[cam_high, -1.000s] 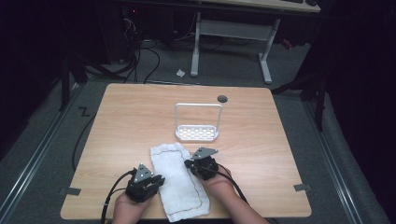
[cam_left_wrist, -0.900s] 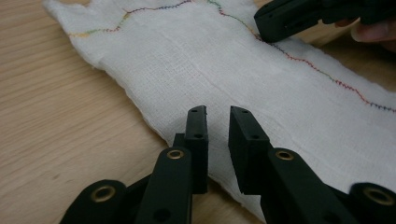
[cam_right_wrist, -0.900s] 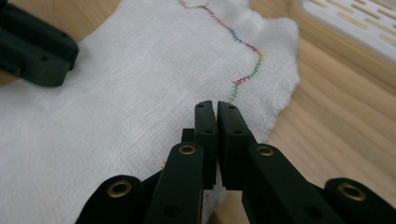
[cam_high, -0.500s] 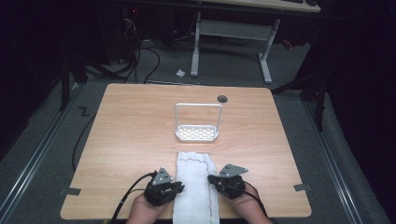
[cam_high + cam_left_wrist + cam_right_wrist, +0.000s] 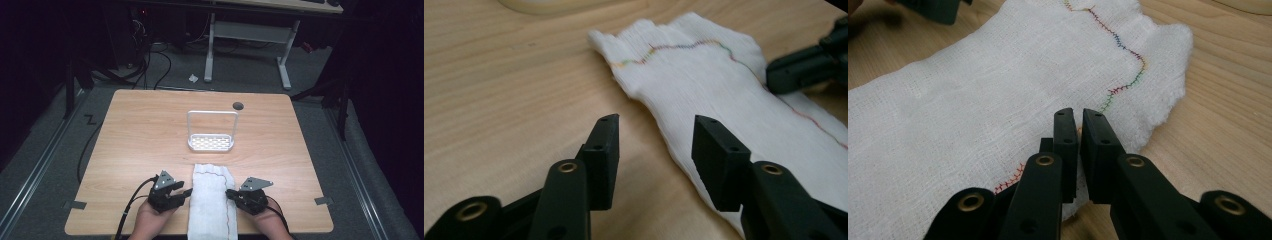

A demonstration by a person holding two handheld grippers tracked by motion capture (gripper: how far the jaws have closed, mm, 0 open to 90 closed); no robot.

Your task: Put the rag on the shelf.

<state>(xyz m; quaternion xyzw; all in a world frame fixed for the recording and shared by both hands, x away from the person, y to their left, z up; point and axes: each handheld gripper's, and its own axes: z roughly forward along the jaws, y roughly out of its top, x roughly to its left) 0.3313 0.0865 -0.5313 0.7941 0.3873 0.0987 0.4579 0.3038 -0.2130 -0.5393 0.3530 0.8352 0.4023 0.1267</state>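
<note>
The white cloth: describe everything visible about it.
The cloth is white, loosely woven gauze-like fabric, several layers thick, with a wavy line of multicoloured stitching near its edge. It lies flat as a long narrow strip on the table, running from just short of the white rack to the near edge and apparently over it. The right gripper has its jaws nearly shut on one long edge, over the stitching. The left gripper is open at the other edge, one jaw over the fabric.

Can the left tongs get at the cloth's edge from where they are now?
Probably yes. The left tongs are open right beside the white cloth, its near edge lying just ahead of the jaws on bare table, nothing between. The right tongs sit at the opposite edge.
</note>
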